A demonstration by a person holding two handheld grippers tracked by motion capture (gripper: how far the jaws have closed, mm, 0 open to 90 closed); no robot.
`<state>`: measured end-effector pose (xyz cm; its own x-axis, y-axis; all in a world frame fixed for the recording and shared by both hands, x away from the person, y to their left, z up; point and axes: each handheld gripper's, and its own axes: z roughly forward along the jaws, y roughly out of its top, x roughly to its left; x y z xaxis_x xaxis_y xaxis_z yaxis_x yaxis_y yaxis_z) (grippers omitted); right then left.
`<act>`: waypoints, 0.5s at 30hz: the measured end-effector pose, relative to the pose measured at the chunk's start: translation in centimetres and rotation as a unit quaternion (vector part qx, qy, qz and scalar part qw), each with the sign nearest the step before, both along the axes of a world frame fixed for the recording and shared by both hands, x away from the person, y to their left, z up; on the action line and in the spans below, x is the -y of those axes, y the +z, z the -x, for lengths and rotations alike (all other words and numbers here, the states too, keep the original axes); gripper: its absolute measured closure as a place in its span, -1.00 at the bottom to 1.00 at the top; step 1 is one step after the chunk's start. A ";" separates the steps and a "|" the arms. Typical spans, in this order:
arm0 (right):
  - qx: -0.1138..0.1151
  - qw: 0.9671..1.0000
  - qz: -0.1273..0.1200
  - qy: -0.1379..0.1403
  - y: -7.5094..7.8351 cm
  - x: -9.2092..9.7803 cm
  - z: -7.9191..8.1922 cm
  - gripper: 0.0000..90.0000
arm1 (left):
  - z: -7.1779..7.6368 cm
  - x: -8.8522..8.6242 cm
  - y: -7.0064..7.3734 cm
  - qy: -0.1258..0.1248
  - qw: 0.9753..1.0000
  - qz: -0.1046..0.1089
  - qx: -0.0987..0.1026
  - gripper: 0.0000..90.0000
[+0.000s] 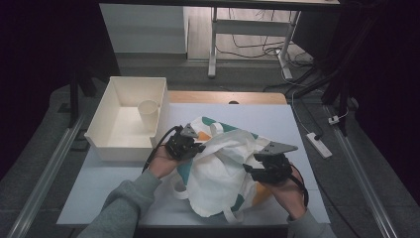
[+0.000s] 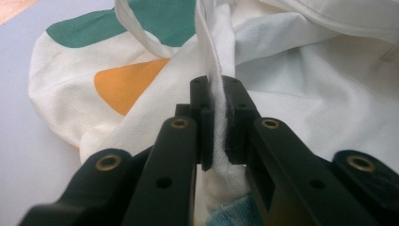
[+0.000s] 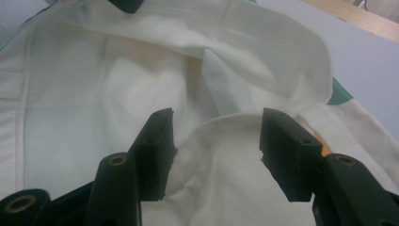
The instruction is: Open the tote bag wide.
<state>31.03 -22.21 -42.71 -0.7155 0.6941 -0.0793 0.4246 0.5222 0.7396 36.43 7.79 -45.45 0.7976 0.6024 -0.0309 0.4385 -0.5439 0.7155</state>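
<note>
Your left gripper [image 1: 184, 145] had its jaws pinched on a fold of the bag's [image 1: 223, 168] rim, seen as a thin white ridge between the pads [image 2: 203, 122] in the left gripper view. Your right gripper [image 1: 267, 167] stood with jaws wide over the opposite rim, cloth [image 3: 221, 155] bulging between them but not yet clamped. The bag lay crumpled at mid tabletop [image 1: 119, 198], just beside the bin [image 1: 130, 119] holding a cup [image 1: 148, 114]. The likely risks: the left hold was narrow, so a sharp pull could strip the fold free; closing the right jaws here could catch both layers and shut the mouth; dragging the bag sideways could nudge the bin.
</note>
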 end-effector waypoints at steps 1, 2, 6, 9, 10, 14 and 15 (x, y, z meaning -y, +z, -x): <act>-0.001 1.000 0.002 -0.001 0.0 -0.1 0.1 0.01 | 0.0 0.0 0.0 0.000 1.000 0.000 0.001 0.86; -0.001 1.000 0.002 -0.001 0.0 -0.2 0.2 0.01 | 0.0 0.0 0.0 0.001 1.000 0.001 0.001 0.86; 0.001 1.000 0.005 0.006 0.1 -1.0 0.8 -0.03 | 0.0 0.0 0.0 0.000 1.000 0.000 0.003 0.86; 0.005 1.000 0.025 0.007 -0.2 -1.5 1.0 0.00 | 0.1 -0.1 0.0 0.000 1.000 0.001 0.003 0.86; 0.001 1.000 0.029 0.006 -0.4 -1.4 0.9 0.04 | 0.1 -0.1 0.0 0.001 1.000 0.002 0.004 0.86; -0.027 1.000 0.011 0.007 -0.9 -0.3 0.6 0.58 | 0.1 -0.2 0.0 0.002 1.000 0.005 0.005 0.86; -0.029 0.999 0.014 0.008 -0.9 0.0 0.6 0.71 | 0.1 -0.2 0.0 0.002 1.000 0.006 0.005 0.86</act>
